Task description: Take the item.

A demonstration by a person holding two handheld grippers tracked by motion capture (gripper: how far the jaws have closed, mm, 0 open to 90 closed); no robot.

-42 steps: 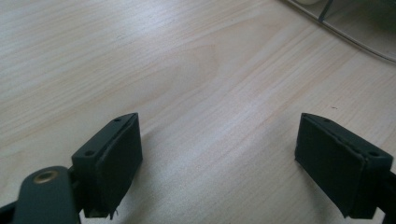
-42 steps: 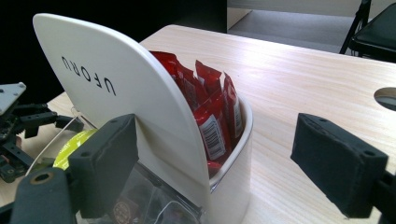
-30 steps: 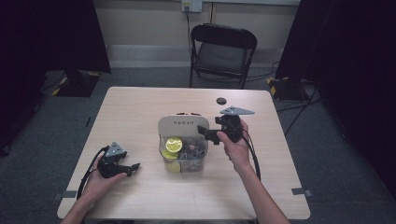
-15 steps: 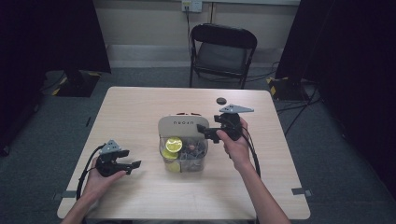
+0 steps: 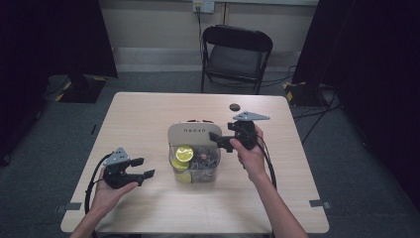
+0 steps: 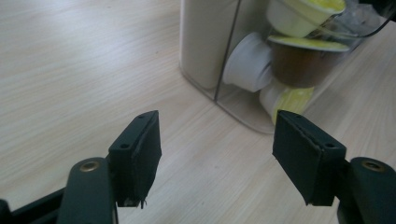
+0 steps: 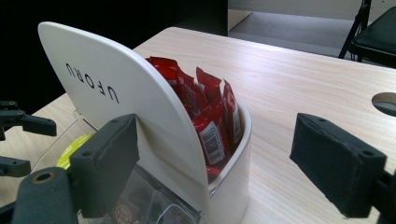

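Note:
A cream organizer (image 5: 192, 133) marked UFORU stands mid-table. Its clear front bin holds yellow-lidded pods (image 5: 184, 153), and red sachets (image 7: 210, 112) stand in its rear pocket. My left gripper (image 5: 143, 167) hovers left of the organizer and points at it. Its jaws have just been closing, and in the left gripper view they (image 6: 217, 128) still stand apart with nothing between them, the pods (image 6: 299, 44) ahead. My right gripper (image 5: 219, 141) is at the organizer's right rear corner. It (image 7: 215, 140) is open, its jaws straddling the sachet pocket's wall without pressing on it.
A dark round disc (image 5: 234, 107) lies on the table (image 5: 307, 188) behind the right gripper. A black folding chair (image 5: 237, 54) stands beyond the far edge. Cables trail from both grippers toward the near edge.
The left gripper has lifted off the table a little and edged toward the organizer, with its jaws narrower than before. The right hand and the organizer have stayed put.

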